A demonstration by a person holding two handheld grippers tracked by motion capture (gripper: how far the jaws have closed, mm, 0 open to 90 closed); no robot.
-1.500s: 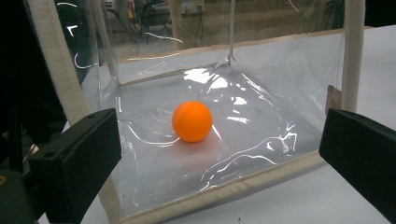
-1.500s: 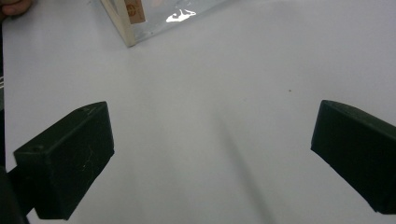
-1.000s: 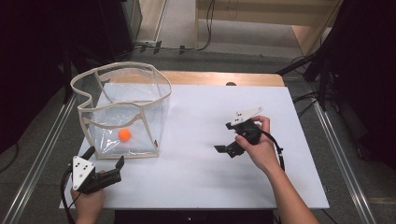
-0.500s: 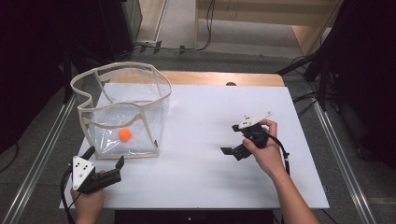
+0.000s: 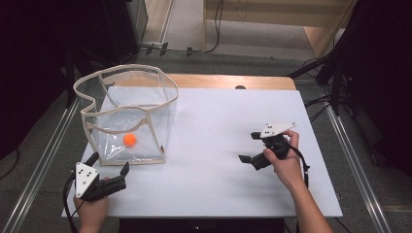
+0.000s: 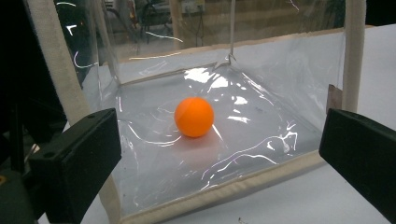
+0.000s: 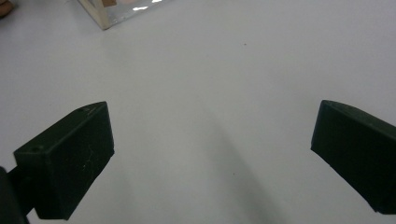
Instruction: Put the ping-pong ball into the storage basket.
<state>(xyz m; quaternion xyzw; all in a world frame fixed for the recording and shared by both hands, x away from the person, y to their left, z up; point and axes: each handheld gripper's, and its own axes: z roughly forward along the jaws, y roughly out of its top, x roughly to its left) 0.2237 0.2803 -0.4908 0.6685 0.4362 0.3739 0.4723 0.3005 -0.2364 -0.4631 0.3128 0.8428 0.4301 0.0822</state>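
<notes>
An orange ball [image 5: 129, 140] [image 6: 194, 116] rests on the floor of a clear plastic bag [image 5: 127, 116] with cream fabric edging [image 6: 219, 192], standing at the table's left. My left gripper [image 5: 108, 166] is open at the front left corner of the table, just in front of the bag, its jaws spread wide and pointing at the ball through the clear wall. My right gripper [image 5: 249, 147] [image 7: 212, 154] is open over the bare white table [image 5: 214, 126] at the right, with nothing between its jaws.
The bag's top rim [image 5: 124, 73] stands open and wavy. A corner of the bag [image 7: 105, 18] lies far ahead of the right gripper. A wooden board [image 5: 233, 81] lies along the table's far edge. Metal rails [image 5: 43, 160] run along both sides.
My right gripper has drawn back toward the right and a little nearer to me, away from the bag. The left gripper and the ball have stayed where they were.
</notes>
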